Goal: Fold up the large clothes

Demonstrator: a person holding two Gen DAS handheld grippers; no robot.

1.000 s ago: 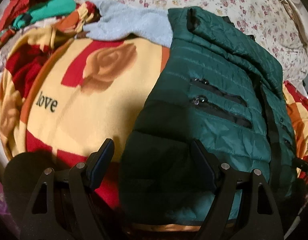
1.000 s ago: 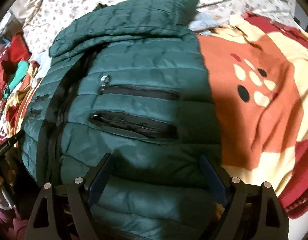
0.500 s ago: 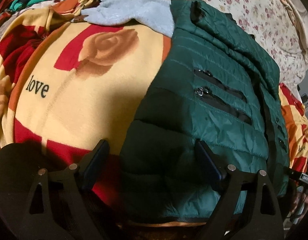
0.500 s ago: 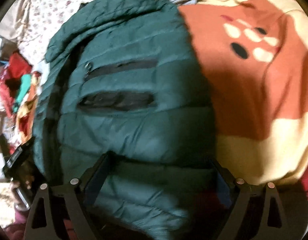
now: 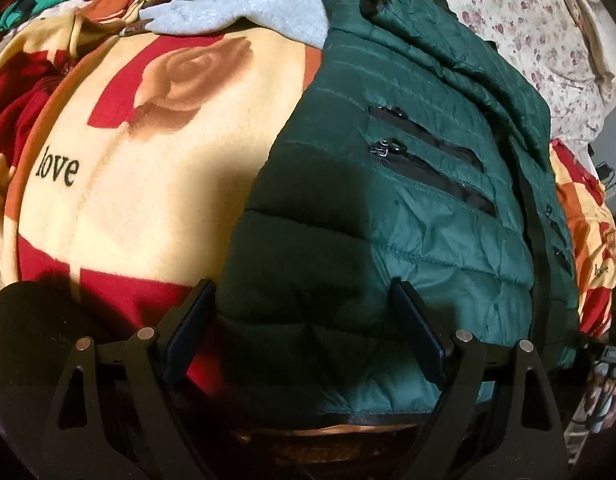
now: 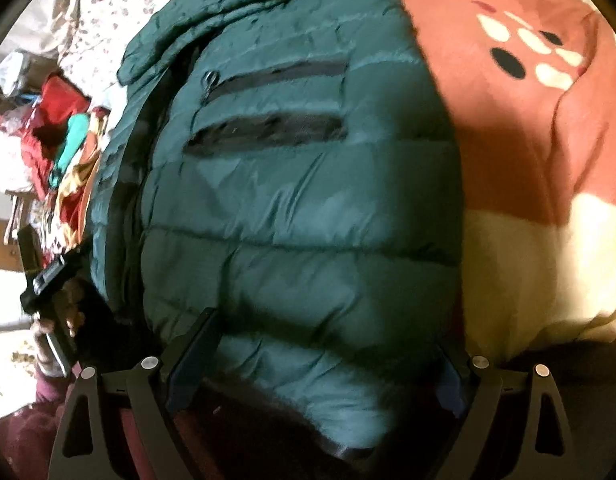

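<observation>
A dark green quilted puffer jacket (image 5: 408, 184) lies zipped, front up, on a patterned blanket; it also fills the right wrist view (image 6: 308, 184). Two black pocket zips show on each side. My left gripper (image 5: 303, 328) is open, its jaws straddling the jacket's lower left corner near the hem. My right gripper (image 6: 320, 360) is open, its jaws spread around the jacket's lower right corner, whose hem bulges up between them. Neither pair of jaws is closed on the cloth.
The jacket lies on a yellow, red and orange blanket (image 5: 127, 160) with a rose and the word "love". A grey fleece garment (image 5: 243, 8) lies beyond it. Red and teal clothes (image 6: 63, 136) are piled at the left. A floral sheet (image 5: 528, 12) lies behind.
Both grippers have moved closer and lower over the jacket's bottom corners. The right view has swung, and the hem now bulges between its jaws. Both stay open.
</observation>
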